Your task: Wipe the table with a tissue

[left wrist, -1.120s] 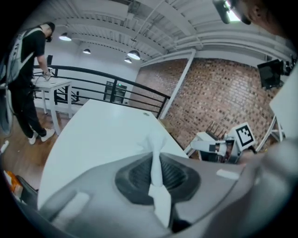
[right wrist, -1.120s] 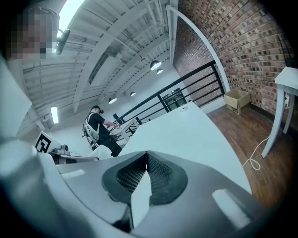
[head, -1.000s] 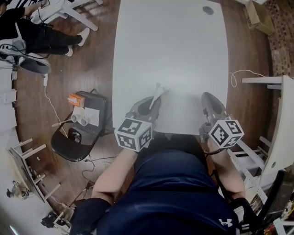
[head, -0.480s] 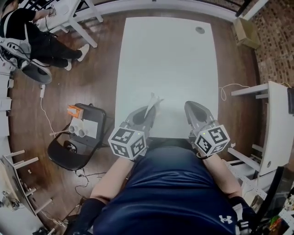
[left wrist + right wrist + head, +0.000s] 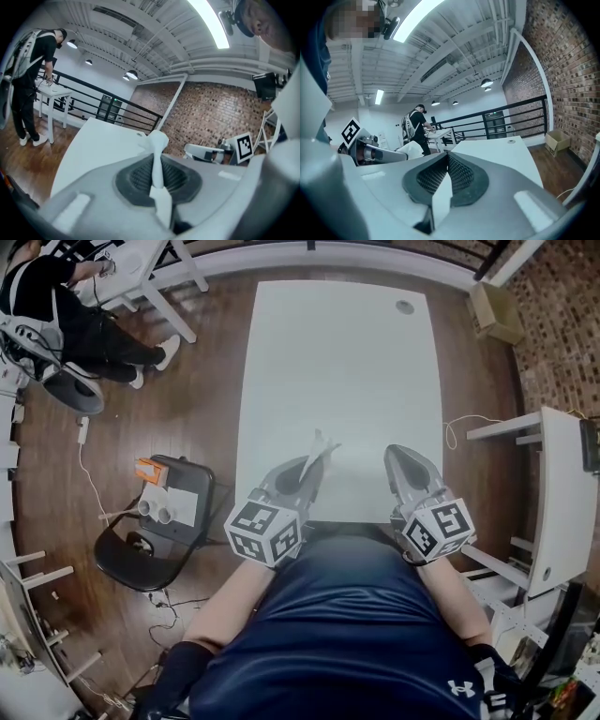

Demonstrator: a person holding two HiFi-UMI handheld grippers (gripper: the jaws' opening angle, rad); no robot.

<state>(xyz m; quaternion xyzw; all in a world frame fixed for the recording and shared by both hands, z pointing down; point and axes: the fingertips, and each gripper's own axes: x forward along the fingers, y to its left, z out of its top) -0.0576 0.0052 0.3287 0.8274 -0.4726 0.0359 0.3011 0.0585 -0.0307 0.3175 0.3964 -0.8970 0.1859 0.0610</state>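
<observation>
The white table point(image 5: 337, 362) runs away from me. Near its front edge my left gripper point(image 5: 314, 457) is shut on a white tissue point(image 5: 320, 443), which sticks out beyond the tips as a crumpled tuft. In the left gripper view the tissue point(image 5: 158, 139) is a thin strip pinched between the dark pads of the left gripper point(image 5: 157, 161). My right gripper point(image 5: 400, 457) hovers over the front right of the table, level with the left. In its own view the right gripper point(image 5: 447, 157) is shut with nothing between the pads.
A black chair point(image 5: 155, 521) with small items on it stands left of the table. A person point(image 5: 56, 315) is at a white desk at far left. A white shelf unit point(image 5: 562, 493), a cardboard box point(image 5: 492, 310) and a cable point(image 5: 459, 432) lie to the right.
Both grippers stay near the front edge, level with each other, with the tissue still pinched in the left one. Most of the shift in the picture comes from the head camera.
</observation>
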